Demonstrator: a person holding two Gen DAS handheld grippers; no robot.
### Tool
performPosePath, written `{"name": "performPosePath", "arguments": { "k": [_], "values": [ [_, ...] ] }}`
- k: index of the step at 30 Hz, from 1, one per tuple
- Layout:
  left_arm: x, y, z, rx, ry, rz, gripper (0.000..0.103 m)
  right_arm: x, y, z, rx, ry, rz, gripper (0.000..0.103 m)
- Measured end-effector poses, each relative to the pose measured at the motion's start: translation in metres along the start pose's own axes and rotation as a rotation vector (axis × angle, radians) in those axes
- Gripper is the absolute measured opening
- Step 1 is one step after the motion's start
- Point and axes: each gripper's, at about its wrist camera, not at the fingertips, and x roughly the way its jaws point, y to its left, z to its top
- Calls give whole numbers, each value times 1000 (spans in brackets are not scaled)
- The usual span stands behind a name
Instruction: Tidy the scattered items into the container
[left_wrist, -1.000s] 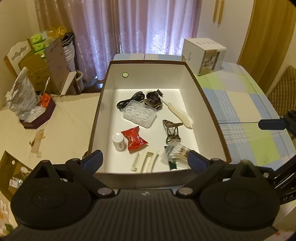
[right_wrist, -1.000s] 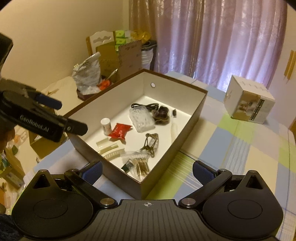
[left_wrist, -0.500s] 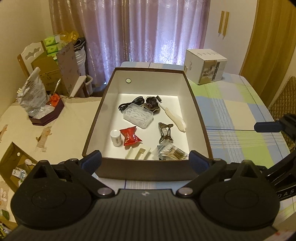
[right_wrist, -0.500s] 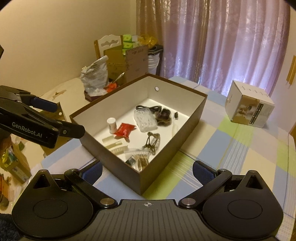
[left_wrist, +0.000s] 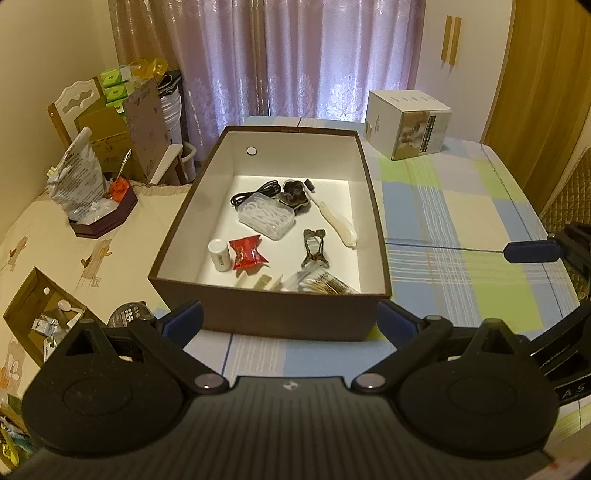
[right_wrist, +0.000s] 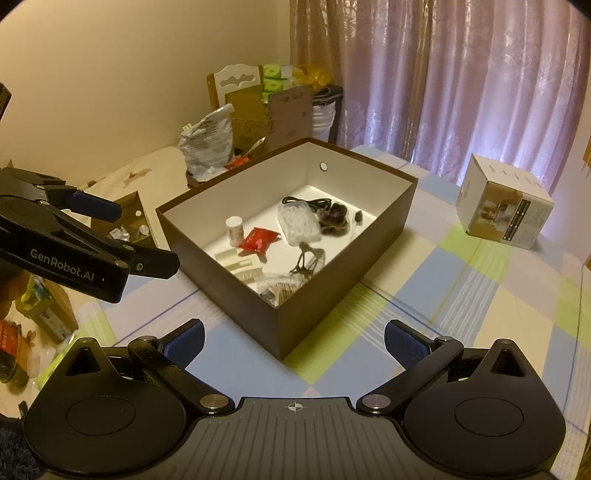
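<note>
Ahead, box (left_wrist: 266, 314) beyond spread, empty fingers (left_wrist: 183, 320)

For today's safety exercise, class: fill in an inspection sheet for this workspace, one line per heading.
Surface: checked pastel tablecloth, bare around the box.
Job's things: brown cardboard box with white inside holds red snack packet, clear plastic case, small white bottle, white-handled brush.
Clutter: white printed carton on the table behind.
Grippers: left gripper and right gripper, jaws open, empty.
Cables: black coiled cord inside the box.
Surroundings: purple curtains, crumpled silver bag.
</note>
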Motion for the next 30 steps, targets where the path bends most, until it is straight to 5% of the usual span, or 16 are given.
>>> {"name": "performPosePath", "arguments": {
  "k": [30],
  "values": [
    [-5, -60, -29, -32, 58, 68, 99, -27, -28, -40, -4, 35, 56, 101]
  ]
}}
